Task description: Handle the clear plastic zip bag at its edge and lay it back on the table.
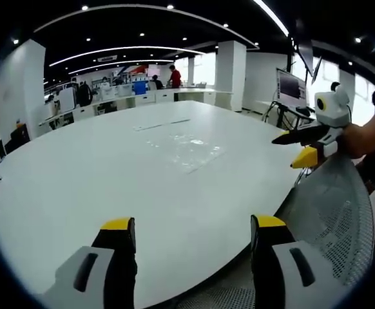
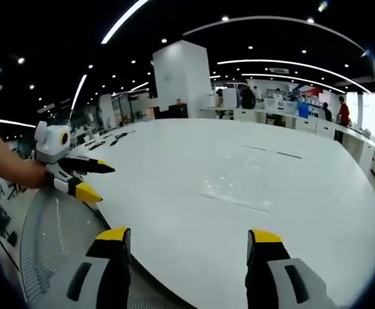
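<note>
- Left gripper [image 1: 192,235]: in the left gripper view its two yellow-tipped jaws rise from the bottom edge, spread wide apart. Nothing lies between them and they touch nothing. The tips stand over the near rim of the white table [image 1: 71,174].
- Right gripper [image 2: 191,244]: in the right gripper view its jaws are likewise spread wide, with nothing held and nothing touched. The tips stand over the near edge of the table [image 2: 174,187].
- Right gripper as seen from the left gripper view [image 1: 301,147]: it enters from the right, held in a person's hand [image 1: 361,135], at the table's edge. Its black, yellow-tipped jaws are parted and hold nothing.
- Left gripper as seen from the right gripper view [image 2: 92,180]: it enters from the left, held at the table's edge, jaws parted and holding nothing.
- Clear plastic zip bag [image 1: 189,149]: it lies flat on the table top, near the middle, well apart from both grippers. In the right gripper view the bag [image 2: 236,187] lies ahead of the jaws and slightly to their right.
- A grey mesh chair back [image 1: 332,206] stands just beside the near table edge, below the right gripper.
- People and desks stand far off behind the table.
</note>
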Motion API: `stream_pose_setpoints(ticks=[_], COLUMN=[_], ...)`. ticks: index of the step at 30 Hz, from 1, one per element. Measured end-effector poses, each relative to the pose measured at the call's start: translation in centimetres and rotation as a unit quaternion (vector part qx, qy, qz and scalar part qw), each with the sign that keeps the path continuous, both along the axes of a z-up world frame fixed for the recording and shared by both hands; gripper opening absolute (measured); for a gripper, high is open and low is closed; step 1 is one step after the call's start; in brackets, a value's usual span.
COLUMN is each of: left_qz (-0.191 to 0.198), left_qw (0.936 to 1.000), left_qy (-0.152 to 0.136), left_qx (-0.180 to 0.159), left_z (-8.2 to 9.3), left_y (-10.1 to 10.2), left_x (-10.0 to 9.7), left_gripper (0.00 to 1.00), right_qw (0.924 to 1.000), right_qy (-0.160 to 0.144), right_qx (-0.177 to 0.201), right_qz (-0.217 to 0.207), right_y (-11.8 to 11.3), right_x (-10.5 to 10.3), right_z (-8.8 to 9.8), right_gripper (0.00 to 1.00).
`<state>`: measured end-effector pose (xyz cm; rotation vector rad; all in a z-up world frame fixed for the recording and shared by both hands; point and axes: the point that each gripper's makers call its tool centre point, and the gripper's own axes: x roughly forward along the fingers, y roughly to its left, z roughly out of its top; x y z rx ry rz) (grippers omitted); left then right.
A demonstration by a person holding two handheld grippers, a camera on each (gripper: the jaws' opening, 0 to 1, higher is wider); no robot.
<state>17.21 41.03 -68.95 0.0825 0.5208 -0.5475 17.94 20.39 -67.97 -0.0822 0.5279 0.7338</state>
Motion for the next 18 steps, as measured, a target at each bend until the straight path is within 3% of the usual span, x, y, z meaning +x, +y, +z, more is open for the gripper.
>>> stream_pose_setpoints(ticks=[18], left_qz=[0.002], left_qw=[1.0000], left_qy=[0.001], left_qx=[-0.004], left_z=[0.15], left_y=[0.10], left_x=[-0.03], left_gripper=[0.70], right_qw=[1.0000], right_qy=[0.002], right_qx=[-0.007], right_qz=[-0.002], right_y=[-0.03], right_x=[0.02], right_z=[-0.24], right_gripper=[0.73])
